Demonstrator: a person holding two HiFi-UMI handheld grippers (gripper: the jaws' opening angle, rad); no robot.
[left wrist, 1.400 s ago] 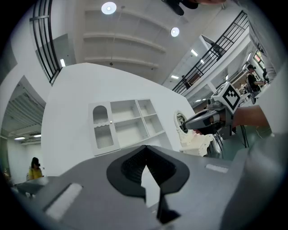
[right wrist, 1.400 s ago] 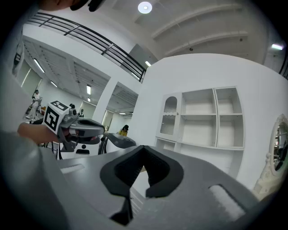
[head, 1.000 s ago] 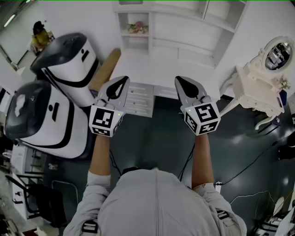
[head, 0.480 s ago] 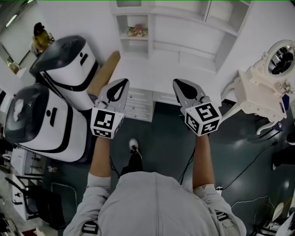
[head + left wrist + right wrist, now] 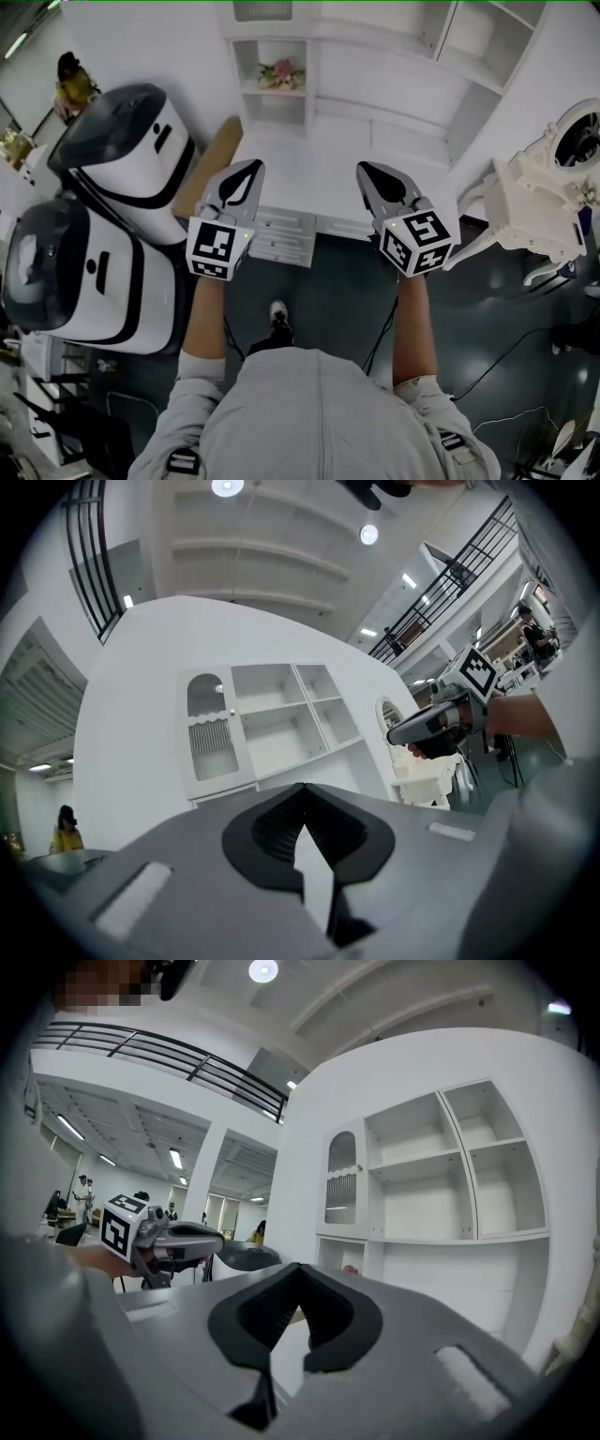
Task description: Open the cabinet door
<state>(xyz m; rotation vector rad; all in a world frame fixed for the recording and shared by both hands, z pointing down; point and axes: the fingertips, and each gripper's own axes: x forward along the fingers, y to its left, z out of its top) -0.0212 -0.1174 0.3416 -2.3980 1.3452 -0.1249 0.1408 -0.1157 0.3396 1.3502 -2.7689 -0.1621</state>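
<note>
At the far left stand two white-and-black machines (image 5: 122,159), well clear of the job. The left tongs (image 5: 251,169) are pressed together with nothing between them, held out level toward the white wall unit (image 5: 375,84). Over the last second the person has stepped forward, one shoe (image 5: 277,311) now showing below. The unit's drawers (image 5: 281,236) and its surface (image 5: 309,173) have slid nearer beneath the tongs.

The cabinet door (image 5: 208,728), with an arched pane over a slatted panel, sits at the unit's upper left, beside the open shelves, and is still shut. The right tongs (image 5: 366,171) are likewise clamped shut and empty, level with the left pair. An ornate white dressing table (image 5: 539,202) stands at the far right. I judge this to be the approach only: neither pair is near the door, and one must spread before it can take the knob.

From the head view the door is nearly cut off at the top edge. Its knob (image 5: 232,712) is a mere speck, and the hinges cannot be made out.
</note>
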